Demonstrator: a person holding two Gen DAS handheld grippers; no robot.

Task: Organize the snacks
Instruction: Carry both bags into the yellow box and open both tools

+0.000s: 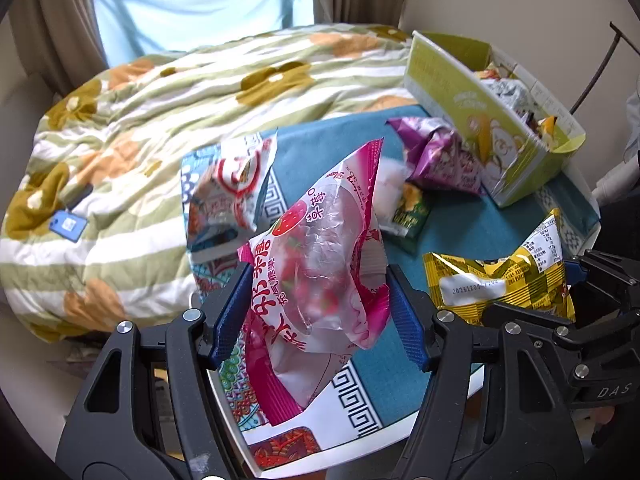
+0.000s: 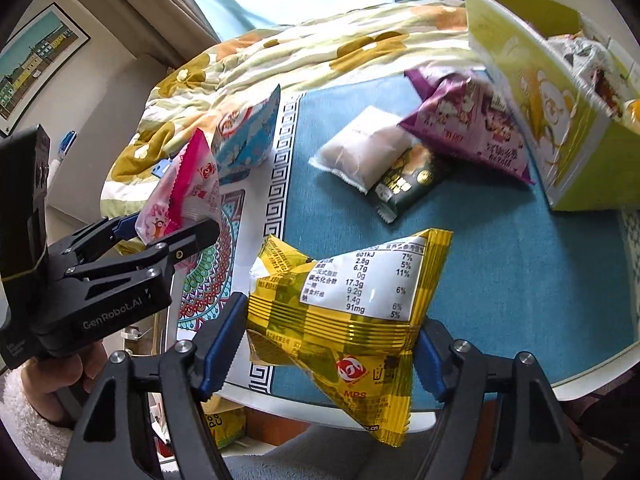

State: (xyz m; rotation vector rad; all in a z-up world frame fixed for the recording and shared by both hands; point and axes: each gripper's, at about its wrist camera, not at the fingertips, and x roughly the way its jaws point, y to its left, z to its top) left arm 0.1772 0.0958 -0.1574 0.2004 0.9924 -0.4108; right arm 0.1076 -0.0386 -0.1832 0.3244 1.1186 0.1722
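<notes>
My left gripper (image 1: 316, 312) squeezes a pink bag (image 1: 320, 272) in the middle of the left view, lifted above the table (image 1: 500, 236). The bag shows a strawberry and Chinese words. My right gripper (image 2: 328, 344) pinches a yellow bag (image 2: 344, 312) at the bottom middle of the right view. Its white label reads "601KJ" and "91mg", and red letters say "MPS". The left gripper's side reads "GenRobot.AI". A green box (image 2: 560, 120) with snacks inside sits at the upper right. A purple bag (image 2: 472, 124), a white pack (image 2: 364, 148) and a dark pack (image 2: 408, 180) lie beside it.
</notes>
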